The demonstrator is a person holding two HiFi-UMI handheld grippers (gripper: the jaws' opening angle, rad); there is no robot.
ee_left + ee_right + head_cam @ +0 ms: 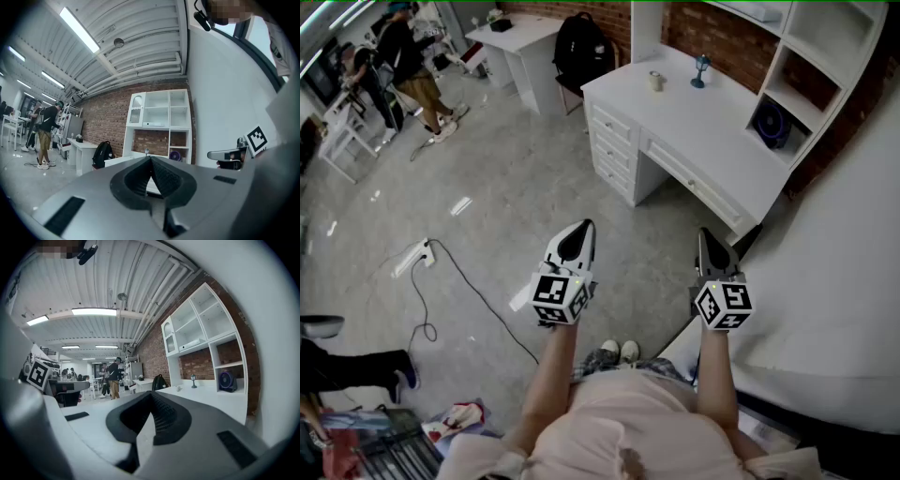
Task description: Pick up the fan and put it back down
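The fan (771, 124) is small, round and dark blue, and stands in the lowest cubby of the white shelf unit at the desk's right end. It also shows far off in the left gripper view as the fan (175, 155) and in the right gripper view as the fan (228, 380). My left gripper (581, 228) and right gripper (705, 234) are held level side by side over the floor, well short of the desk. Both are shut with nothing between the jaws, as the left gripper (151, 159) and right gripper (151, 393) views confirm.
The white desk (703, 122) with drawers carries a small lamp figure (701, 70) and a cup (656, 82). A black backpack (581, 47) leans behind it. A power strip and cable (417, 255) lie on the floor at left. People (403, 56) stand far left. A white wall (844, 281) runs along my right.
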